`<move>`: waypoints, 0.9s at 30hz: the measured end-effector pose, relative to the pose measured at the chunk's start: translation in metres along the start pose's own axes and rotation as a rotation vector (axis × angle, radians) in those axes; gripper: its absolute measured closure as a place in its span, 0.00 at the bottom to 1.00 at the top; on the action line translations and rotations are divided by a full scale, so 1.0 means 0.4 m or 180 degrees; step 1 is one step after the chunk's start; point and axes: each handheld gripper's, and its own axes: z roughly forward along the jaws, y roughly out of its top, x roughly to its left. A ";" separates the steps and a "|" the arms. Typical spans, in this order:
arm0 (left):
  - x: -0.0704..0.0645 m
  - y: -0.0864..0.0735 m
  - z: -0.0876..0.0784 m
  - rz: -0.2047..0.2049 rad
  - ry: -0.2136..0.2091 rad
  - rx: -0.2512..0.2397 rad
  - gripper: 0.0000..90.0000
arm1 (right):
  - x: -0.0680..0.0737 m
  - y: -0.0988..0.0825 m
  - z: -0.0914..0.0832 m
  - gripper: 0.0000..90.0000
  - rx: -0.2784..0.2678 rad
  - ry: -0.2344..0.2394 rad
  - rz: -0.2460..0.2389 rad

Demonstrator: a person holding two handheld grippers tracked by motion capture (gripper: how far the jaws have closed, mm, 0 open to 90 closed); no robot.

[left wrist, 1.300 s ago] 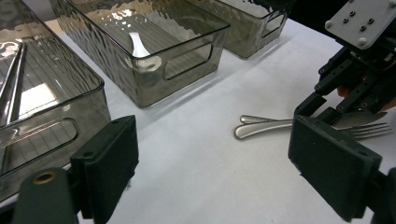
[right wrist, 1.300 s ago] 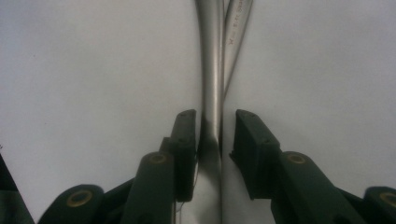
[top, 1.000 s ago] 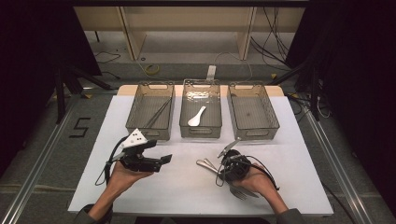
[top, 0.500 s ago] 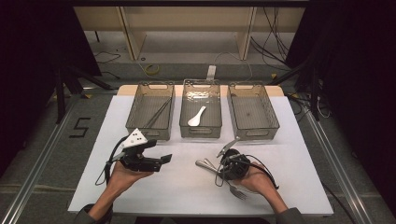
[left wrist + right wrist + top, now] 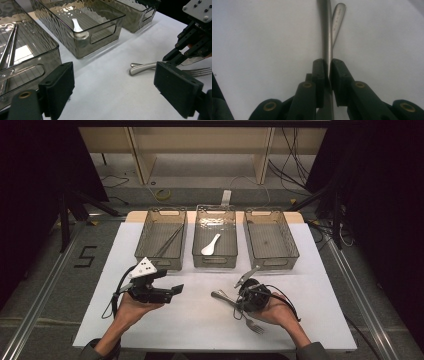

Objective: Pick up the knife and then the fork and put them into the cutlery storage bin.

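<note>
Two metal utensils lie side by side on the white table, their handles pointing left; one is a fork with its tines near the front edge. My right gripper is shut on one utensil's shaft, and the other handle rests right beside it. I cannot tell what kind the held one is. My left gripper hovers open to the left with nothing between its pads. It faces the handles and the right gripper.
Three clear smoky bins stand in a row at the back. The left bin holds chopsticks, the middle bin a white spoon, and the right bin nothing. Bare white table lies between the grippers and the bins.
</note>
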 end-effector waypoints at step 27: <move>0.005 0.002 -0.007 -0.0035 0.0012 -0.0046 0.19 | -0.009 -0.010 -0.019 0.92 -0.0047 -0.0015 -0.0067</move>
